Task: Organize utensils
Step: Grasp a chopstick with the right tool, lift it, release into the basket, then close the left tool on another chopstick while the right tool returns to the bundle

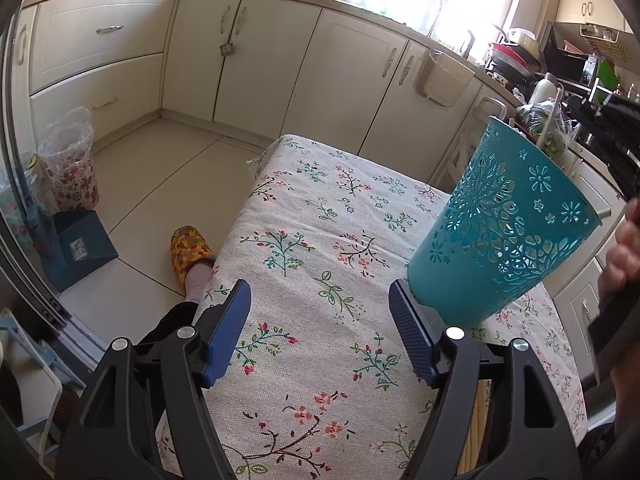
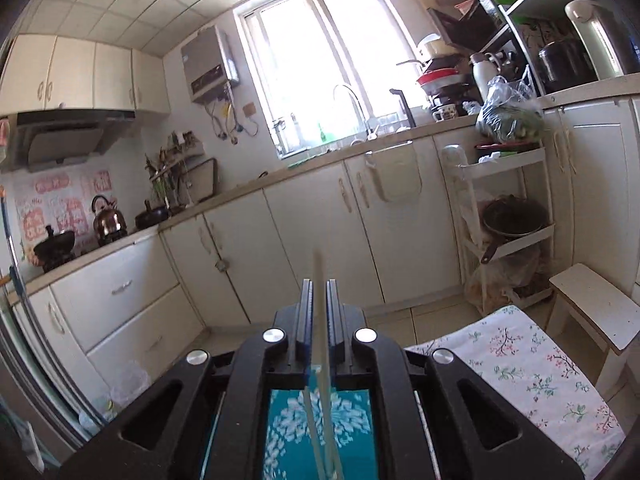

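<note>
Left gripper (image 1: 320, 332) hangs over the near part of the table (image 1: 320, 208), jaws spread wide w/ nothing between them, only the floral cloth below; teal cut-out holder (image 1: 504, 224) stands on the table's right side, just beyond and right of the right-hand finger (image 1: 412, 336), its base right beside that fingertip, whether touching can't tell; holder looks tilted in this fisheye view, mouth toward the far right corner; a pale stick end (image 1: 604, 212) pokes out at its rim.

Right gripper (image 2: 319, 312) closed on a pair of pale chopsticks (image 2: 319, 280); pads pinch them mid-length, tips project up and fwd past the fingertips toward the cabinets (image 2: 304, 232), the other ends run down behind the jaws over the teal holder (image 2: 320, 428), which fills the gap low in the right wrist view, directly beneath the gripper; whether the sticks' lower ends are inside the holder can't tell. In the left wrist view a hand (image 1: 624, 248) shows at the right edge, near the holder's rim.

More pale sticks (image 1: 478, 424) lie at the table's near right edge, behind the left gripper's right arm.

Writing: pink decals (image 2: 56, 204) on the wall behind the kettle (image 2: 106, 220) carry characters, too blurred to read; no brand or label legible on holder, grippers or cloth.
</note>
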`<act>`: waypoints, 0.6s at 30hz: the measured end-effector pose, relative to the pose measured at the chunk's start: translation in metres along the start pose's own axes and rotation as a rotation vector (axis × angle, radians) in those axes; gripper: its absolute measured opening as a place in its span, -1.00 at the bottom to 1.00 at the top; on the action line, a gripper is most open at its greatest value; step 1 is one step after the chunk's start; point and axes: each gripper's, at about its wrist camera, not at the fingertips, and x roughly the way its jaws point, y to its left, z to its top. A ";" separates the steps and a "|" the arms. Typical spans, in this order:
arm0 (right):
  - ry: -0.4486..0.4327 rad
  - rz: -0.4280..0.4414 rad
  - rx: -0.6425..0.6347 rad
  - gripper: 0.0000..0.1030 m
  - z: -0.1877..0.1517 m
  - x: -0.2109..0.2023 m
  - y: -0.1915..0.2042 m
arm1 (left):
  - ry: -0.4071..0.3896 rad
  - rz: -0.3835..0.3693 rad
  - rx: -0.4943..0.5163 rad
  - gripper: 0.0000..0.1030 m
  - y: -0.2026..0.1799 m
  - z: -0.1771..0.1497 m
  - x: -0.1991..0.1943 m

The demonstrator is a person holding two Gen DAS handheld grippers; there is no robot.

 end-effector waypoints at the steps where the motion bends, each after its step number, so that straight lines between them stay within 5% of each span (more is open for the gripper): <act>1: 0.006 0.004 -0.013 -0.80 -0.004 -0.007 0.000 | 0.000 0.001 0.000 0.32 0.000 0.000 0.000; 12: 0.003 0.010 -0.045 -0.51 -0.015 -0.106 -0.009 | 0.003 0.015 -0.007 0.32 -0.001 0.000 0.001; 15: 0.140 -0.002 -0.057 -0.51 -0.050 -0.113 -0.014 | 0.003 0.019 -0.010 0.32 -0.001 0.000 0.001; 18: 0.377 -0.016 -0.048 -0.53 -0.101 -0.097 -0.024 | 0.005 0.022 -0.010 0.32 -0.001 -0.001 0.002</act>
